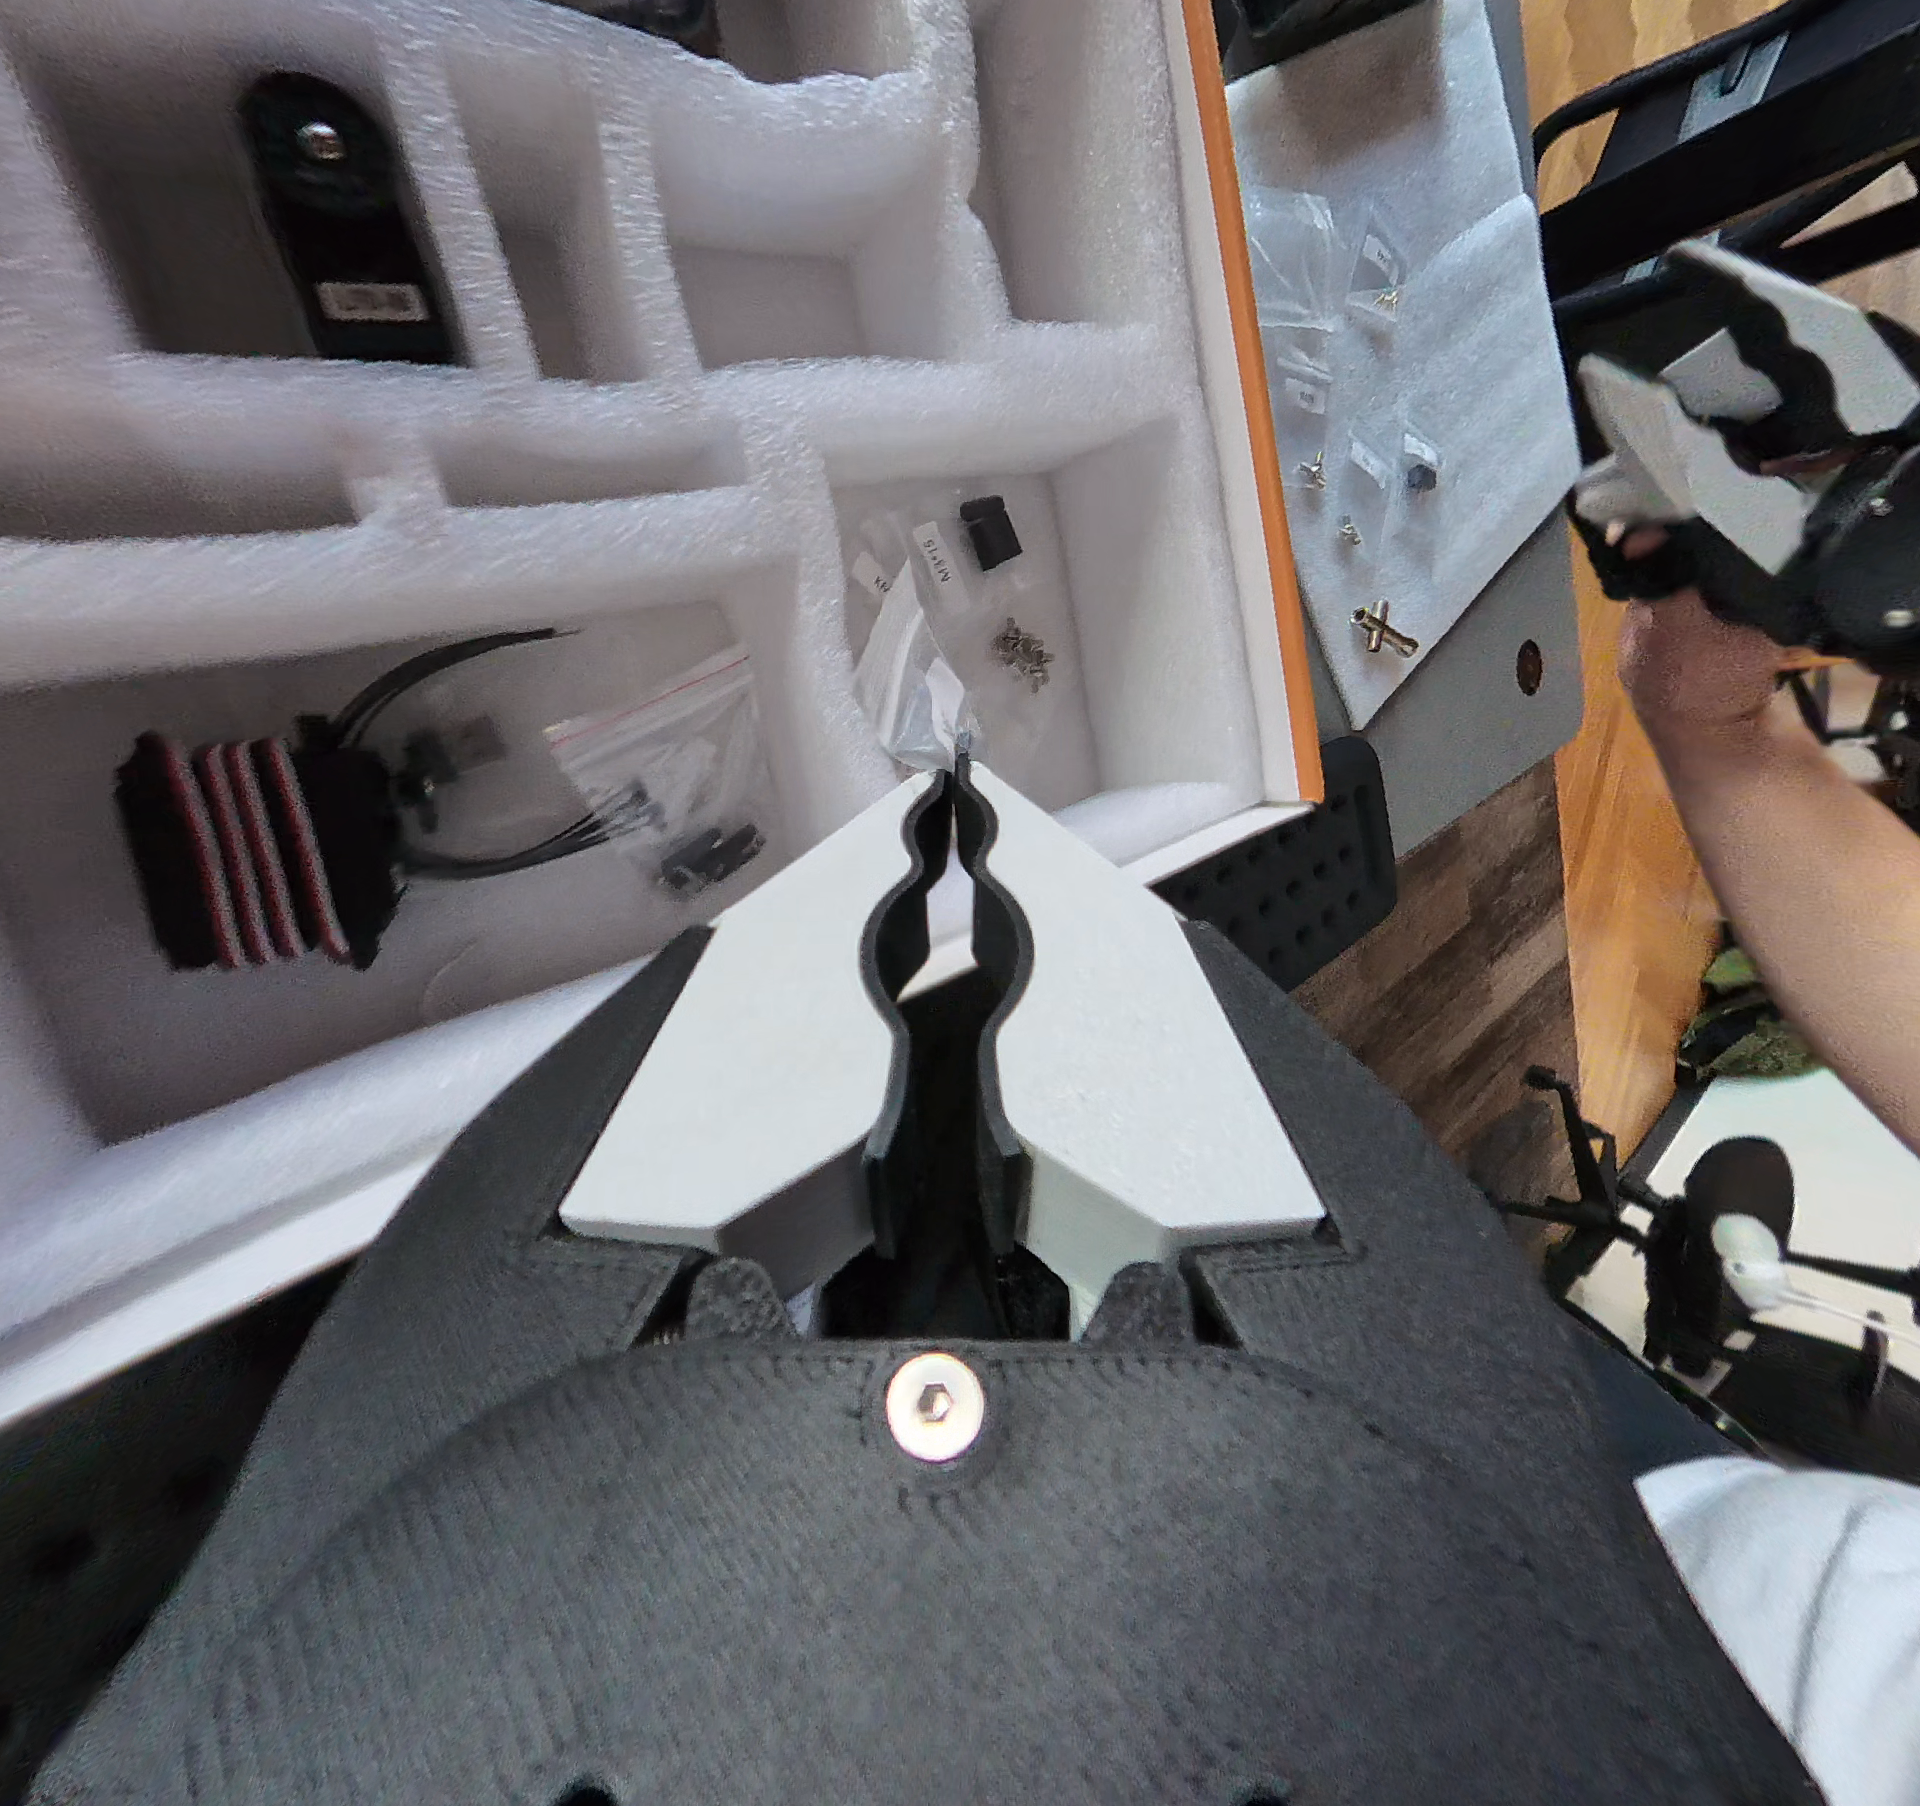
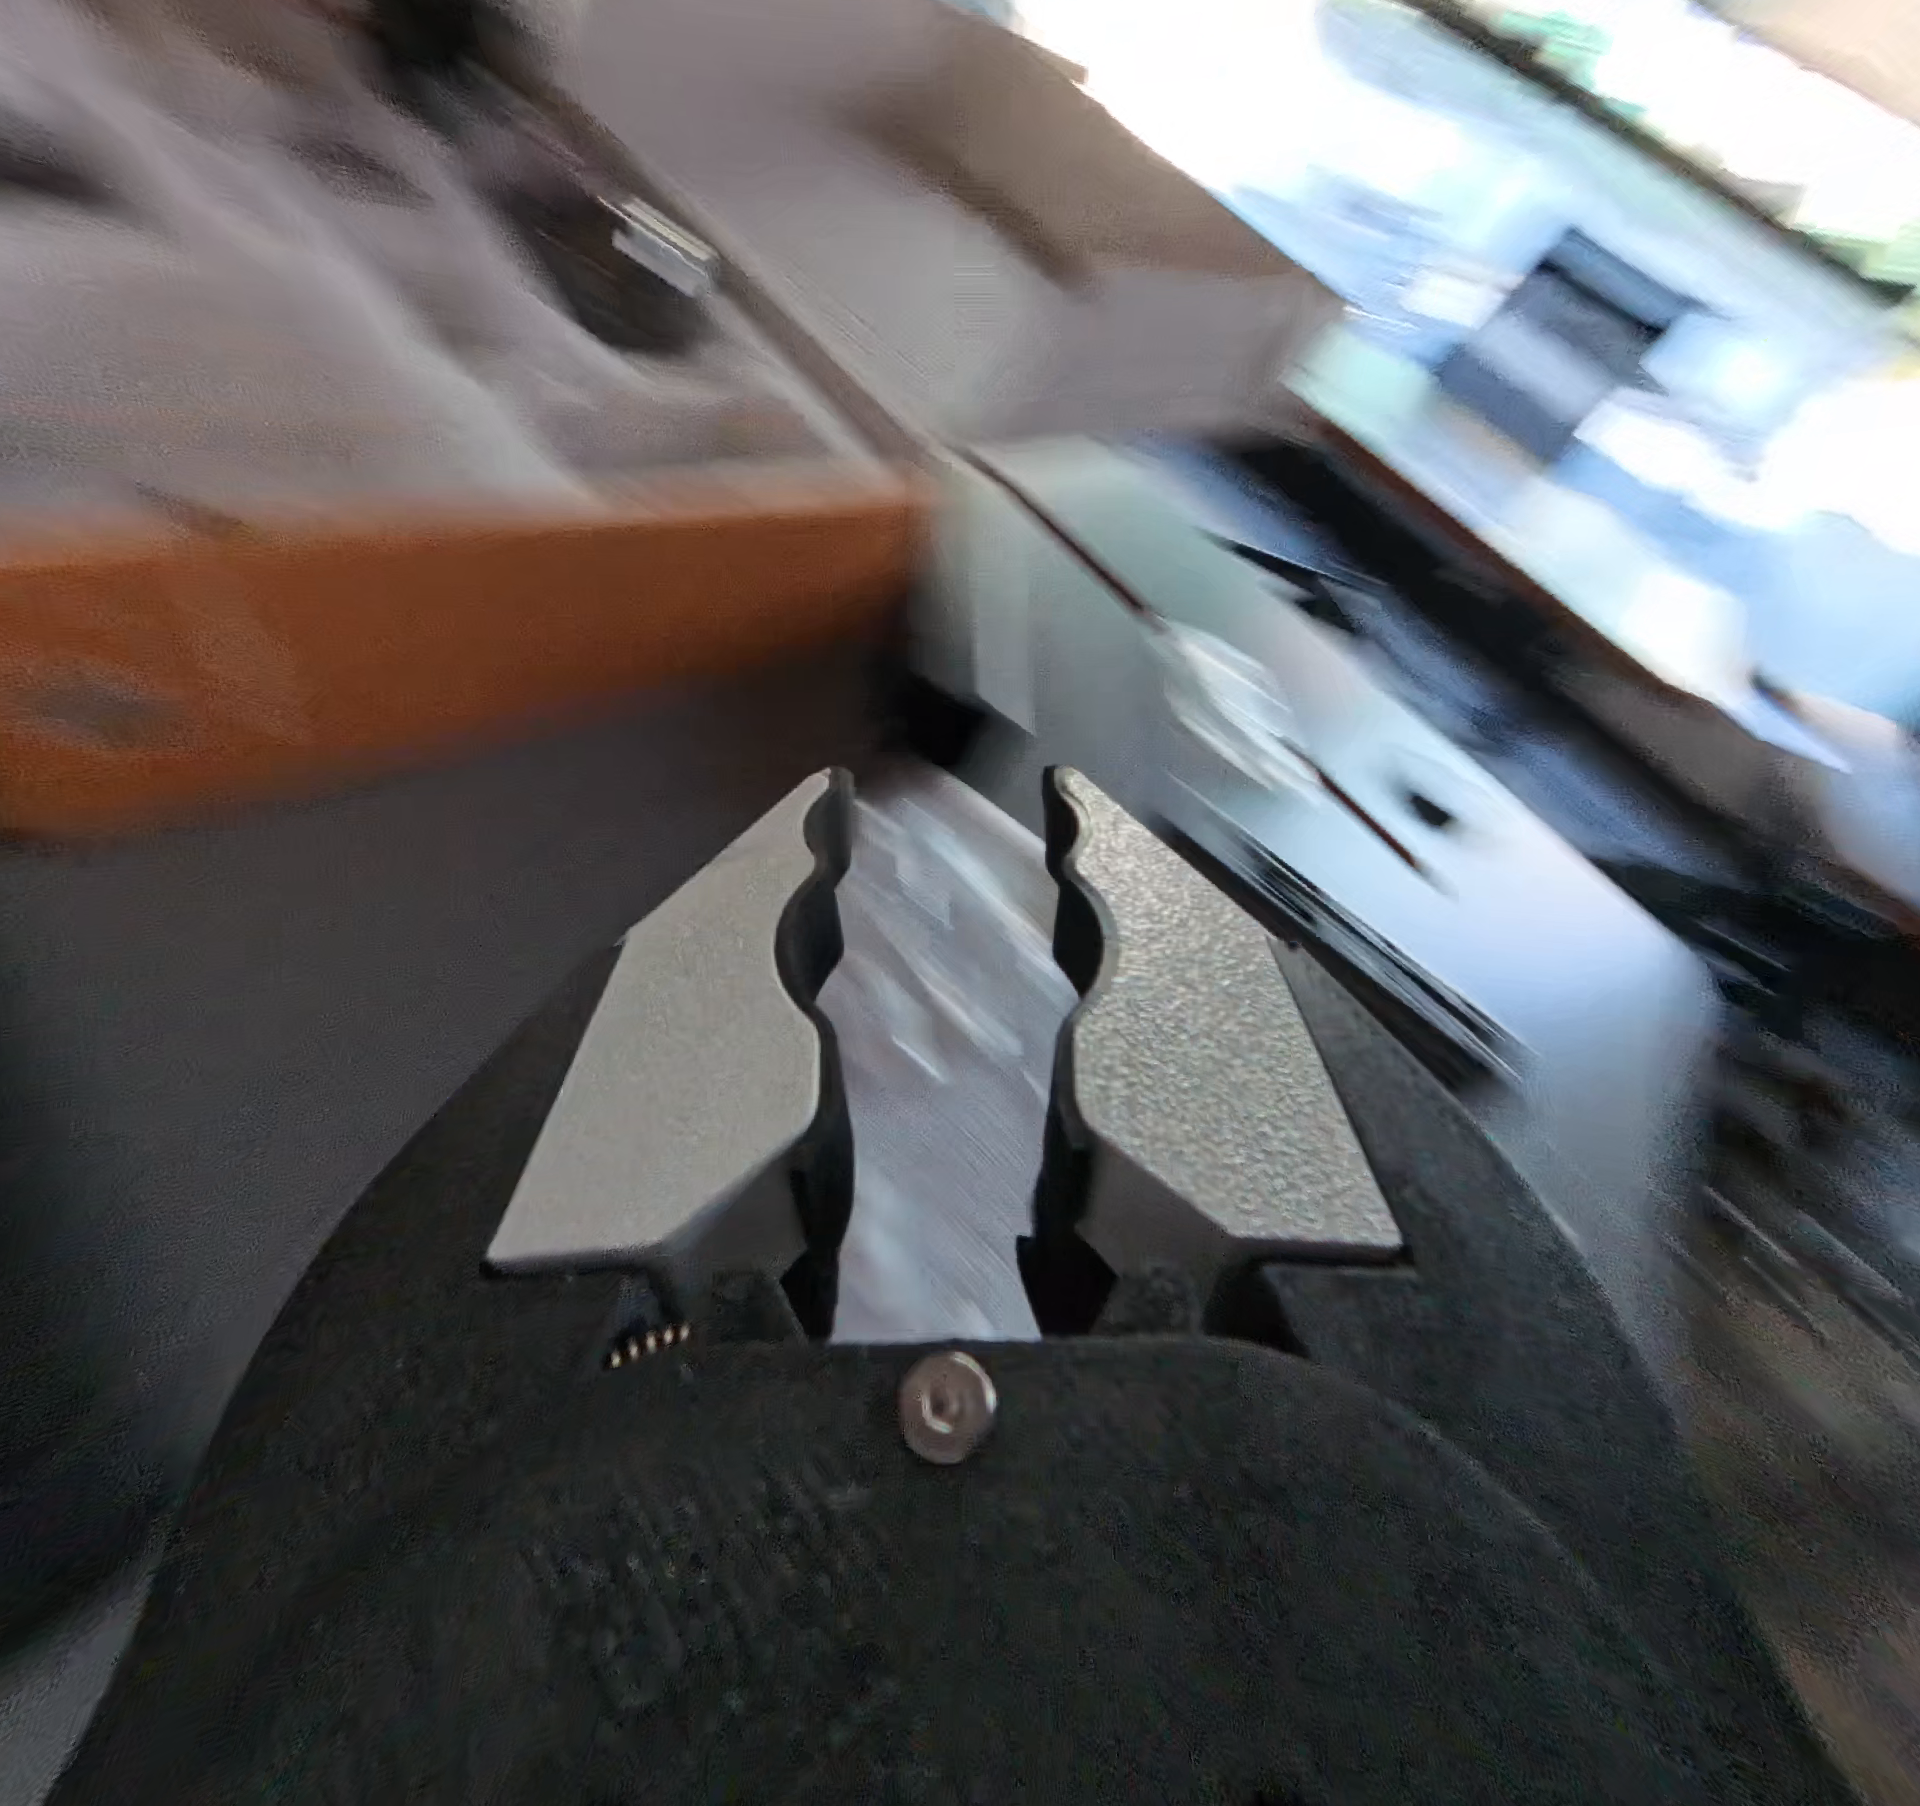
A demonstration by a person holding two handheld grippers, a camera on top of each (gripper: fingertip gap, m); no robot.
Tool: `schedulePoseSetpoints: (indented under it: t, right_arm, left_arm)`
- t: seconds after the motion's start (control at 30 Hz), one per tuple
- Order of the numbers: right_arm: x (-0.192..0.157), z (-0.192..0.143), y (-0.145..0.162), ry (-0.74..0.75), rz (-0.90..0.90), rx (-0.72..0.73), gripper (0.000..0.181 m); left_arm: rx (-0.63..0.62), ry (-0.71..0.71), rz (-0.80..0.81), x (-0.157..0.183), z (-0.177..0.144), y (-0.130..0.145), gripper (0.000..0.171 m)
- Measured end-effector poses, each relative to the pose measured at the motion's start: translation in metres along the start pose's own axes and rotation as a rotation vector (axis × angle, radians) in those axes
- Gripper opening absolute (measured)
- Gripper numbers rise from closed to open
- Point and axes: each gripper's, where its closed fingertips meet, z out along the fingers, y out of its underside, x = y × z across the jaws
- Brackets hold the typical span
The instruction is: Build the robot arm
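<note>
My left gripper [image 1: 957, 782] is pinched on the corner of a clear bag [image 1: 909, 686] lying in the foam tray's [image 1: 582, 426] near compartment, just ahead of screws [image 1: 1023, 653], while my right gripper [image 2: 945, 790], blurred, stands spread and empty beside an orange box [image 2: 416, 634].

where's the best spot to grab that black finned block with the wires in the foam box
Probably grip the black finned block across its two long flat sides, coming straight down from above. It lies flat in a foam compartment with its ribs facing up, and the foam walls block a sideways approach. Stay toward the end away from the wires, which leave the end nearest the zip bag.
</note>
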Motion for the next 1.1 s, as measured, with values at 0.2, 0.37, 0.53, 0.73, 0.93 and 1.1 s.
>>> schedulePoseSetpoints:
  t: [0.2, 0.37, 0.53, 0.73, 0.93, 1.1]
  right_arm:
    - [-0.157, 0.064, -0.091, -0.884, -0.115, -0.093, 0.046]
    - [-0.216, 0.086, -0.04, -1.17, -0.475, -0.466, 0.044]
    - [-0.24, 0.084, -0.009, -1.27, -0.618, -0.662, 0.029]
    - [-0.235, 0.084, -0.002, -1.304, -0.712, -0.795, 0.035]
    - [-0.248, 0.086, 0.007, -1.34, -0.809, -0.764, 0.028]
    - [-0.247, 0.097, 0.007, -1.254, -0.91, -0.668, 0.002]
  left_arm:
    - [0.099, 0.03, -0.073, -0.013, -0.042, 0.012, 0.0]
    - [0.184, -0.011, -0.106, -0.035, -0.086, 0.028, 0.0]
    - [0.252, -0.064, -0.155, -0.061, -0.123, 0.05, 0.0]
    - [0.303, -0.079, -0.196, -0.075, -0.145, 0.069, 0.0]
    - [0.322, -0.076, -0.198, -0.077, -0.152, 0.077, 0.0]
    - [0.328, -0.086, -0.198, -0.081, -0.159, 0.081, 0.0]
